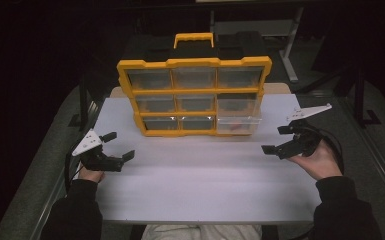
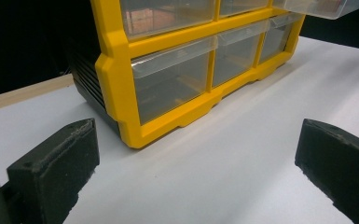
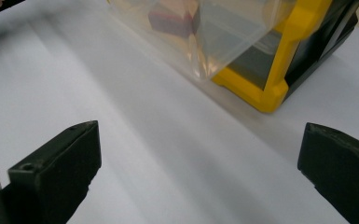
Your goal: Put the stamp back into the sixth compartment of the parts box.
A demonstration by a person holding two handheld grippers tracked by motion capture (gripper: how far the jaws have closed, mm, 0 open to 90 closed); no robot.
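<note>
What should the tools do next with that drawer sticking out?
Probably move the right tool forward to the pulled-out clear drawer at the yellow organizer's bottom right. Something red and dark lies inside it, and both tools, the left tool too, are open and empty.

Drawer organizer (image 1: 194, 97) on table (image 1: 200, 185), centre-back

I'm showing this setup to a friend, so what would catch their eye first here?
First, the yellow organizer standing upright at the far middle of the white table, its bottom right drawer pulled out with something reddish inside. Then the left gripper and right gripper, both open, held low at either side of the table.
</note>
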